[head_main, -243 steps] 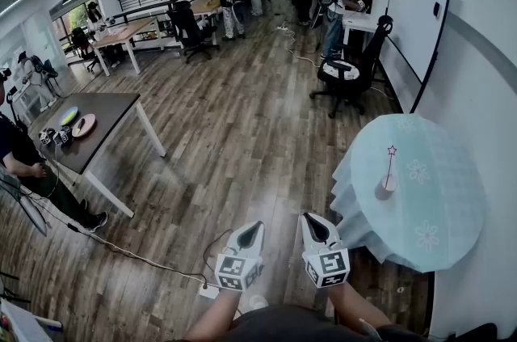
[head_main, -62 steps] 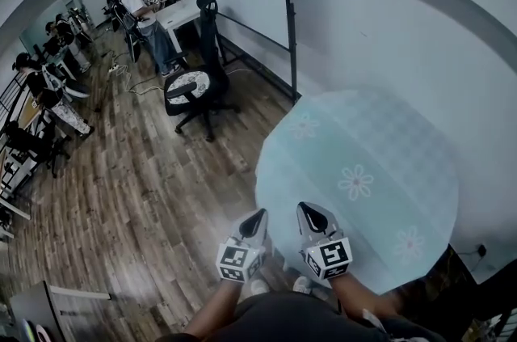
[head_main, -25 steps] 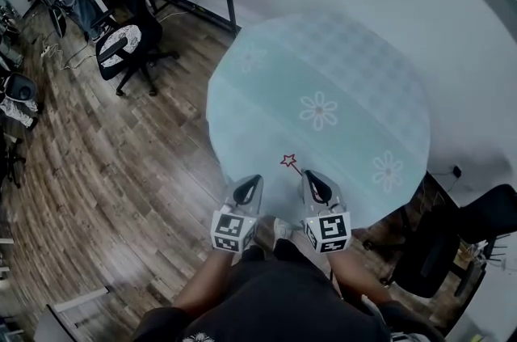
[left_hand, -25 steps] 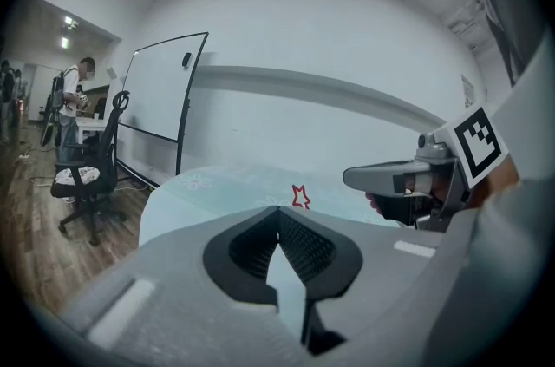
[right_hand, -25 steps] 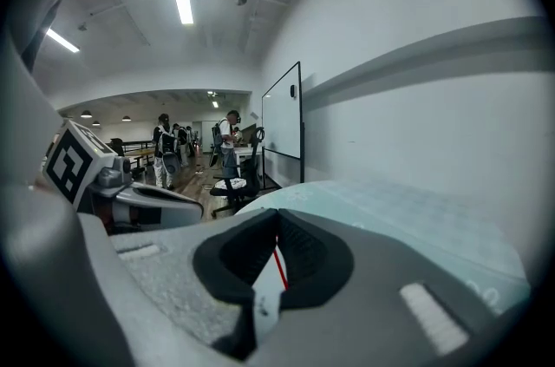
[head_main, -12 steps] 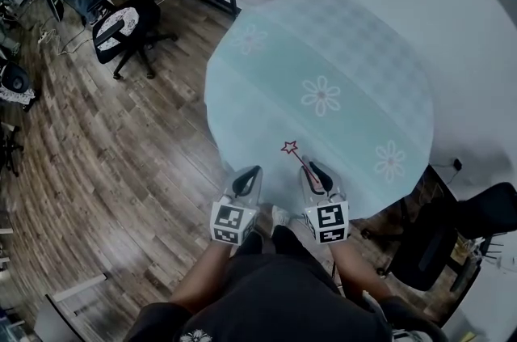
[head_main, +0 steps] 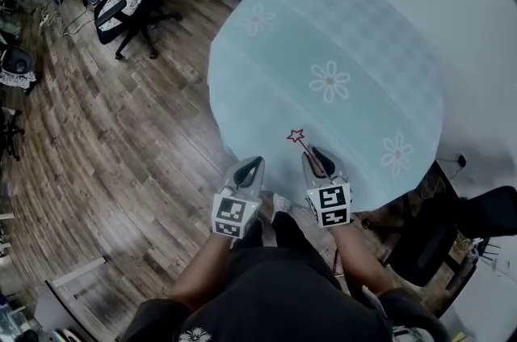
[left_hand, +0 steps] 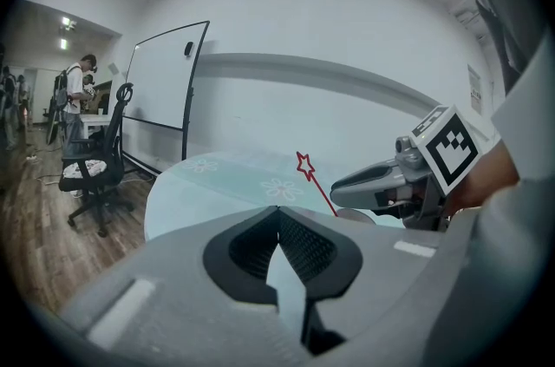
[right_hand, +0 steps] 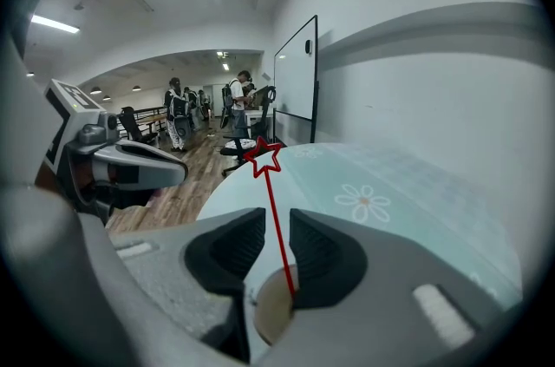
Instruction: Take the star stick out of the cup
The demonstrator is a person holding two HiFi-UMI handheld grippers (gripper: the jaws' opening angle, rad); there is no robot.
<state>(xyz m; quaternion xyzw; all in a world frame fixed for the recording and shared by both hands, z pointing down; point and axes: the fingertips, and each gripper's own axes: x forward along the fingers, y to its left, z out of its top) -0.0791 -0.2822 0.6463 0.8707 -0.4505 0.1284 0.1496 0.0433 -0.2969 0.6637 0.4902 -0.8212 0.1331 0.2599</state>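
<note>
A thin red star stick (right_hand: 271, 218) stands tilted in a small pale cup (right_hand: 270, 306) near the front edge of the round table (head_main: 363, 33). My right gripper (right_hand: 277, 228) is open, its jaws a little apart on either side of the stick just above the cup. In the head view the star (head_main: 296, 136) sticks out beyond the right gripper (head_main: 318, 158), which hides the cup. My left gripper (head_main: 249, 167) is shut and holds nothing, hanging over the floor just left of the table's edge. From the left gripper view (left_hand: 277, 210) the star stick (left_hand: 312, 180) rises beside the right gripper (left_hand: 347, 182).
A light blue cloth with white flowers (head_main: 333, 81) covers the table. Wooden floor (head_main: 121, 138) lies to the left, with an office chair (head_main: 121, 9) and a whiteboard stand beyond. A black chair (head_main: 452, 227) sits at the right. Several people stand far off (right_hand: 238, 105).
Over the last second the table slid nearer under me. The right gripper stayed around the stick and the left stayed shut beside it.
</note>
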